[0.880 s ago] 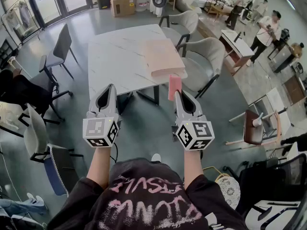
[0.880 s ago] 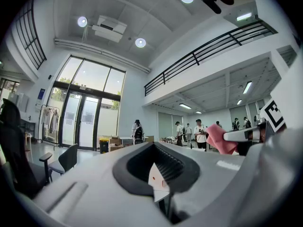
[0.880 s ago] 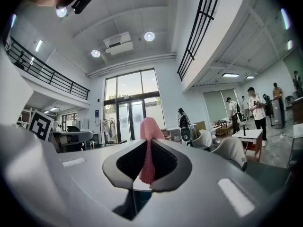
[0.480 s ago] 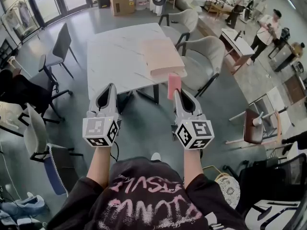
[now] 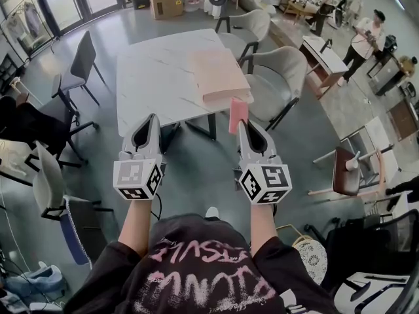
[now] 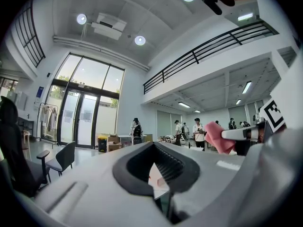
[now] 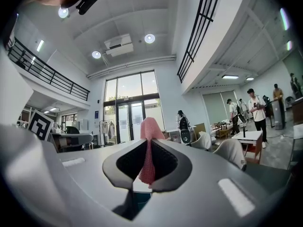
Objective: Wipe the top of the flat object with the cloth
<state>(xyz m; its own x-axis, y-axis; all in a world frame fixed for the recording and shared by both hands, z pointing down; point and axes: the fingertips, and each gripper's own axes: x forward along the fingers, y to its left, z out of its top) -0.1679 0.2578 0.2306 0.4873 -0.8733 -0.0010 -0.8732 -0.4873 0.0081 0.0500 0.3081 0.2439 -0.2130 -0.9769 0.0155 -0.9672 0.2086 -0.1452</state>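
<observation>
1. I was standing a bit back from the table [image 5: 150, 77] with both tools held out over the floor [image 5: 196, 169]. The left gripper [image 5: 152, 118] and right gripper [image 5: 241, 124] were side by side, well apart and pointing at the table.
2. The right gripper was clenched on the cloth [image 5: 237, 113]. It's pink and was pinched in a narrow upright fold between the jaws, with the top end poking out past the tips.
3. The left gripper's jaws were closed tip to tip with nothing in them. All I could see through the loop behind the tips was a bit of the table beyond.
4. The flat object [image 5: 219, 76], a pale pinkish slab, lay on the right side of the table, with its near end by the front right corner.
5. The cloth was up in the air near that end of the flat object, not touching it or the table.
6. Other stuff around: pale chairs [image 5: 278, 77] pulled up on the table's right side, a dark chair [image 5: 82, 61] off to the left, and a few people [image 5: 366, 38] standing way off to the right.
</observation>
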